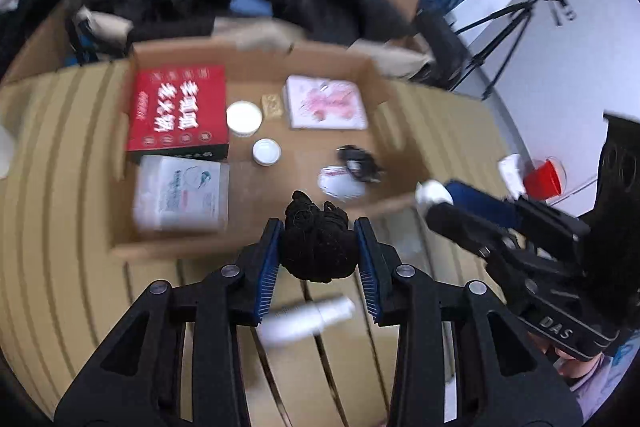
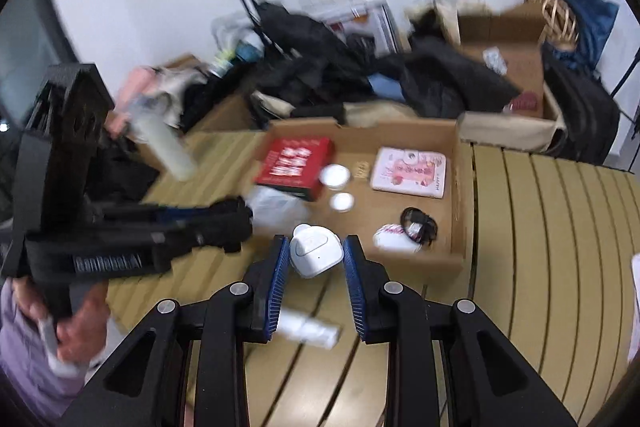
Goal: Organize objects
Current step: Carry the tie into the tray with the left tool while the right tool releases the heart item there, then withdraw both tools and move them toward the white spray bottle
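My left gripper [image 1: 318, 241] is shut on a black bundle of cloth [image 1: 316, 243], held above the near edge of an open cardboard box [image 1: 256, 67]. My right gripper [image 2: 316, 253] is shut on a white plastic device [image 2: 316, 253], also near the box's front edge [image 2: 458, 187]. The box holds a red carton [image 1: 178, 107], a clear packet [image 1: 180, 193], two white round lids [image 1: 244, 117], a pink-printed white box [image 1: 326, 103], a black cable [image 1: 358, 163] and a white pouch [image 1: 338, 183]. A white spray bottle [image 1: 308, 319] lies on the slatted table below the grippers.
The table [image 2: 540, 227] is tan with dark slats. Behind the box lie black clothes [image 2: 320, 67], bags and another cardboard box [image 2: 516, 63]. A tripod [image 1: 512, 27] stands at the right. A red cup [image 1: 544, 177] sits at the table's right side.
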Tool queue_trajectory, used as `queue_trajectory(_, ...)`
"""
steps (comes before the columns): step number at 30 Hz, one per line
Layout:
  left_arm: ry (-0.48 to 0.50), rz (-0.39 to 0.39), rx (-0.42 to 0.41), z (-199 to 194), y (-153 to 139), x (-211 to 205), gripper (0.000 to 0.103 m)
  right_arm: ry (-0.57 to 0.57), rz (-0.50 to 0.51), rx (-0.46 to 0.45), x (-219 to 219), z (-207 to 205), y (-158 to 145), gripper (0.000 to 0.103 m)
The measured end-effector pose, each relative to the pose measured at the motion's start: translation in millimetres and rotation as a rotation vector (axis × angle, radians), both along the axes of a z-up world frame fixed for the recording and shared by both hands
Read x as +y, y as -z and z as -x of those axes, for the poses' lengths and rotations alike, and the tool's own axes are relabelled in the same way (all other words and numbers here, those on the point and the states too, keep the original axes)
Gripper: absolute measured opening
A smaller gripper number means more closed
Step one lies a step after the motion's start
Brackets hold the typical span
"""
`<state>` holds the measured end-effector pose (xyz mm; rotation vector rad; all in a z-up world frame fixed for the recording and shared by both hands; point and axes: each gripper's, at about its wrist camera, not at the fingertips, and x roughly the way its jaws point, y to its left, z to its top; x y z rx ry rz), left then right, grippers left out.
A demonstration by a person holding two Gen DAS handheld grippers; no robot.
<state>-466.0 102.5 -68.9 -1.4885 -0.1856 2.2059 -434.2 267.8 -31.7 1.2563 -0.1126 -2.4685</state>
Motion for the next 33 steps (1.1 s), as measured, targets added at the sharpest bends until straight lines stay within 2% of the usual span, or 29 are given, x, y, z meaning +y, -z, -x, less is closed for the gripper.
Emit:
queue_trajectory(4, -0.002, 0.031, -0.037, 32, 38, 7, 0.033, 0.050, -0.028, -0.106, 2, 63, 56, 0.031)
queue_trajectory(6, -0.012, 0.039, -0.039, 39, 47, 6, 0.048, 0.064, 0.000, -0.167, 5, 84, 80, 0.031)
queue_trajectory(9, -0.040, 0.017, 0.011, 39, 44, -2, 0.067, 0.080, 0.026, -0.209, 8, 101, 98, 0.033)
queue_trajectory(11, -0.050, 0.002, 0.032, 34, 34, -11, 0.070, 0.084, 0.034, -0.190, 9, 105, 95, 0.047)
queue_trajectory(12, -0.052, 0.003, 0.038, 32, 30, -15, 0.072, 0.086, 0.043, -0.183, 9, 104, 91, 0.068)
queue_trajectory(13, -0.055, 0.011, 0.048, 30, 24, -19, 0.074, 0.091, 0.050, -0.175, 10, 102, 85, 0.081)
queue_trajectory(15, -0.073, 0.063, 0.079, 21, 6, -27, 0.083, 0.098, 0.050, -0.139, 12, 94, 66, 0.081)
queue_trajectory(16, -0.078, 0.088, 0.098, 14, -3, -31, 0.084, 0.108, 0.035, -0.122, 15, 86, 53, 0.081)
queue_trajectory(20, -0.101, 0.202, 0.189, -31, -45, -49, 0.102, 0.109, -0.013, -0.068, 25, 46, 6, 0.081)
queue_trajectory(23, -0.143, 0.259, 0.224, -82, -72, -64, 0.102, 0.099, -0.070, -0.012, 34, 2, -30, 0.081)
queue_trajectory(28, -0.180, 0.252, 0.272, -155, -96, -79, 0.103, 0.057, -0.105, 0.073, 45, -87, -62, 0.081)
queue_trajectory(33, -0.204, 0.203, 0.345, -245, -98, -85, 0.103, 0.000, -0.088, 0.182, 46, -199, -57, 0.081)
